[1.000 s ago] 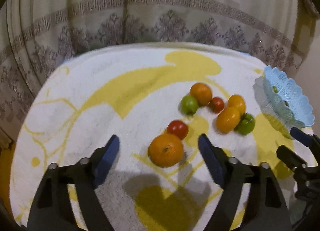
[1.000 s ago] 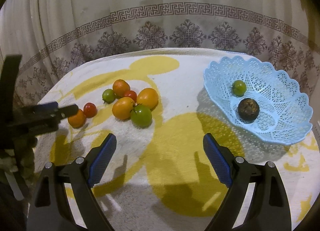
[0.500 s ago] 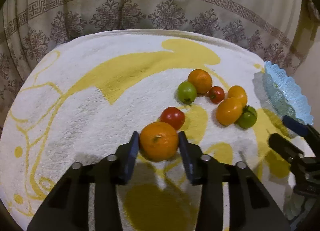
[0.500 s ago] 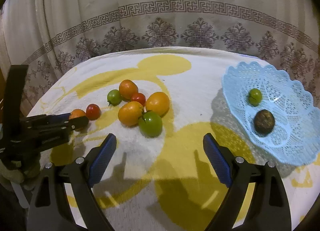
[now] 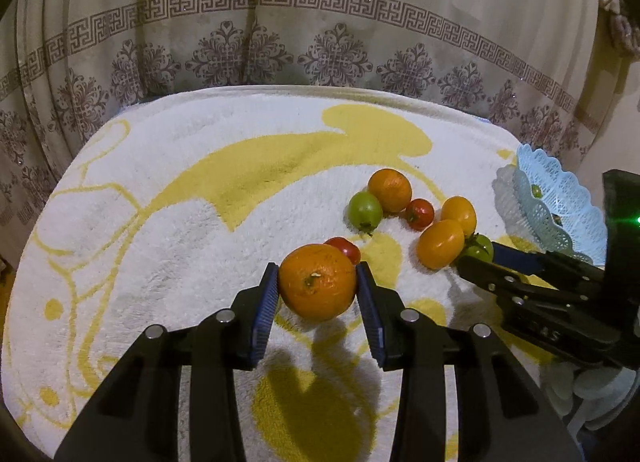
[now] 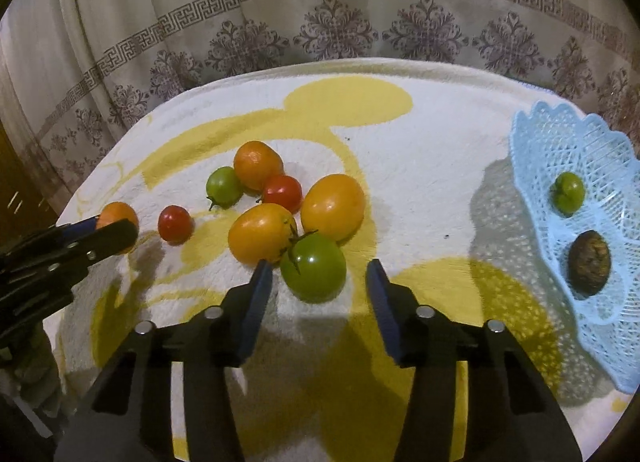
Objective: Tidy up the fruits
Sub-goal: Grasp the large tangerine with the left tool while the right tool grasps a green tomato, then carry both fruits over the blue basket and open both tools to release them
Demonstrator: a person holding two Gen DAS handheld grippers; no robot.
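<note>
Nearest you, your left tongs (image 5: 317, 290) clamp the dimpled, round orange (image 5: 317, 287), their ribbed blue pads (image 5: 269, 304) pressed to both its sides just above the fluffy white-and-yellow towel (image 5: 168, 230) covering the worktop. Your right tongs (image 6: 318, 282) stand open wide around the glossy green tomato (image 6: 313, 267), neither pad touching it. Just past it lie two smooth yellow-orange tomatoes (image 6: 262, 233), then a small red tomato (image 6: 282, 192), a second orange (image 6: 258, 164) and a small green tomato (image 6: 223, 186); another red tomato (image 6: 174, 223) sits alone to the left. At far right, the pale-blue lattice plastic basket (image 6: 560, 142) with its scalloped rim holds a green tomato (image 6: 568, 191) and a rough dark-brown fruit (image 6: 589, 268). Half a second ago your left tongs only bracketed the orange, and your right tongs stood short of the green tomato.
</note>
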